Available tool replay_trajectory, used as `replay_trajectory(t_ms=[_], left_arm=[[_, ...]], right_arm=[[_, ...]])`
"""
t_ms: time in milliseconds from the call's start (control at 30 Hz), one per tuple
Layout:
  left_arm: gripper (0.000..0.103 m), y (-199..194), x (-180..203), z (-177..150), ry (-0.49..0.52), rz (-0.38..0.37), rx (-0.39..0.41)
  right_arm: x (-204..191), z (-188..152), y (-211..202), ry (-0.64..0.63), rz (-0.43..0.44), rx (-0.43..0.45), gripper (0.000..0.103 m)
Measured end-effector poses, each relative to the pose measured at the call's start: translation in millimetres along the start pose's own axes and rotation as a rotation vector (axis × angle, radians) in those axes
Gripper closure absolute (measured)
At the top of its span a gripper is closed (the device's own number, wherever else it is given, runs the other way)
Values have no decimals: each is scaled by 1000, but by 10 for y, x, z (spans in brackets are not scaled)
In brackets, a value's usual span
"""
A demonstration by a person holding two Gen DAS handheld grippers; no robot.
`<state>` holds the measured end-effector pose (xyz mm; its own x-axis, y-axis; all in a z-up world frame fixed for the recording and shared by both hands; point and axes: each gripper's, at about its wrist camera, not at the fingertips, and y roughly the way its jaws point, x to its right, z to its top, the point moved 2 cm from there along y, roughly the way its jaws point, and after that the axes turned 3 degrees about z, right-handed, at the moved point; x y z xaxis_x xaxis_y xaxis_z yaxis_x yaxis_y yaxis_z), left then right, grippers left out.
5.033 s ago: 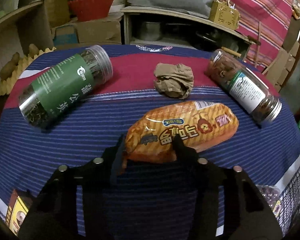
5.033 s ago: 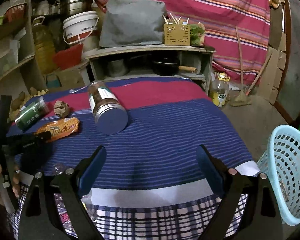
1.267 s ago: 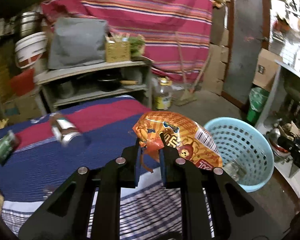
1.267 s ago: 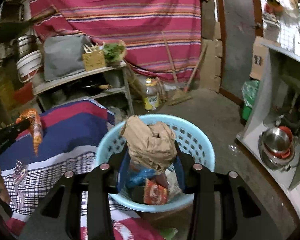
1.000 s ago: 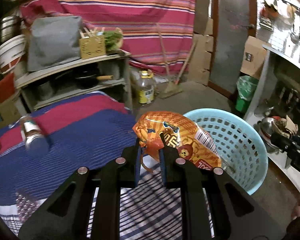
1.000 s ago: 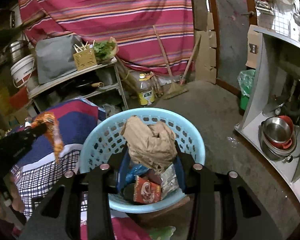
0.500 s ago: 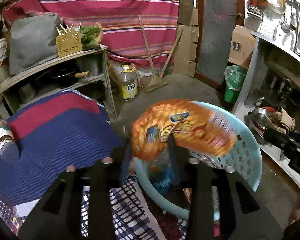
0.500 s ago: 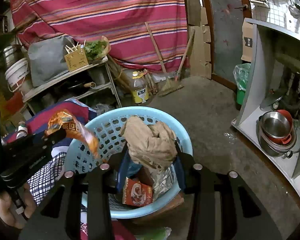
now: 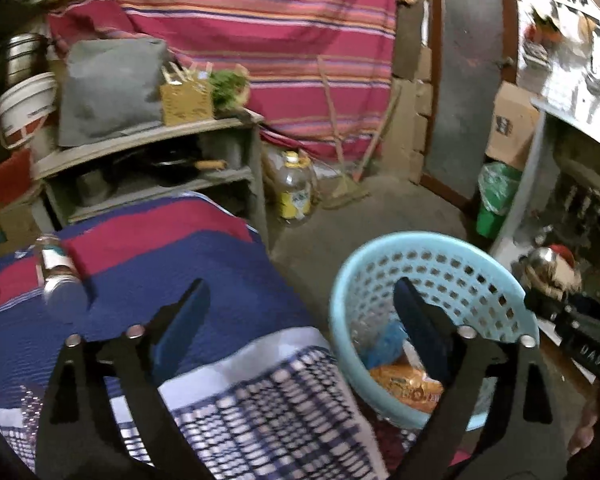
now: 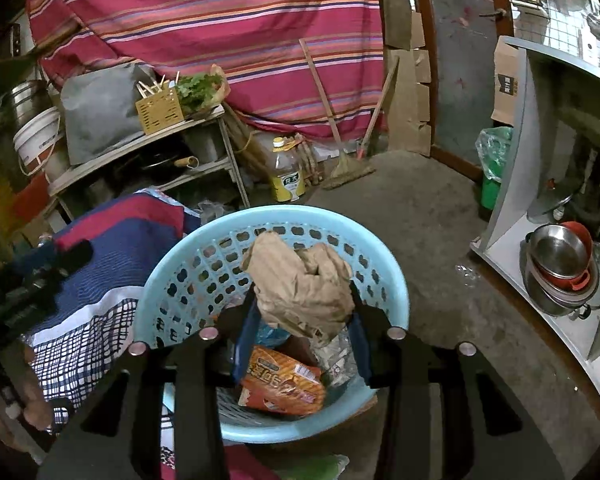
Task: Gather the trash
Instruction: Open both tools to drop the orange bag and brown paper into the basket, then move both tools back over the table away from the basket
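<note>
The left gripper [image 9: 300, 308] is opening wide, nothing between its jaws. The right gripper [image 10: 302, 312] pinches a crumpled paper bag [image 10: 300, 288] above the basket [image 10: 392, 280].

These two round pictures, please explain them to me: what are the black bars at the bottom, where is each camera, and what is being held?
A person holds a two-finger gripper in each hand; a fisheye camera on each looks along its fingers, the black bars. In the left view, the left gripper is opening with nothing between its fingers; the orange snack bag lies in the blue basket on the floor. In the right view, the right gripper holds crumpled brown paper above that basket. A jar lies on the striped table cloth.
</note>
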<state>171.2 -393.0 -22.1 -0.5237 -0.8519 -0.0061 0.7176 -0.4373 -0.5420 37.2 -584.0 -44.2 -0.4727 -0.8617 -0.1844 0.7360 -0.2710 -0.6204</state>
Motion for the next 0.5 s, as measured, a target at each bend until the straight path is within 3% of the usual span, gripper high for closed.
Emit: replay_trajectory(t_ms=[300, 367, 400, 433, 500], left_arm=[[5, -236, -391, 29, -59, 31, 31], [5, -287, -463, 8, -67, 26, 36], [5, -328, -514, -2, -76, 29, 48], [5, -362, -549, -5, -83, 37, 55], [5, -443, -659, -5, -102, 58, 67]], right_arm=[[-154, 51, 179, -24, 31, -11, 59], [-172, 61, 224, -28, 37, -16, 49], [-178, 62, 232, -29, 37, -16, 32], [-184, 67, 241, -31, 30, -10, 25], [-190, 67, 240, -41, 12, 2, 25]])
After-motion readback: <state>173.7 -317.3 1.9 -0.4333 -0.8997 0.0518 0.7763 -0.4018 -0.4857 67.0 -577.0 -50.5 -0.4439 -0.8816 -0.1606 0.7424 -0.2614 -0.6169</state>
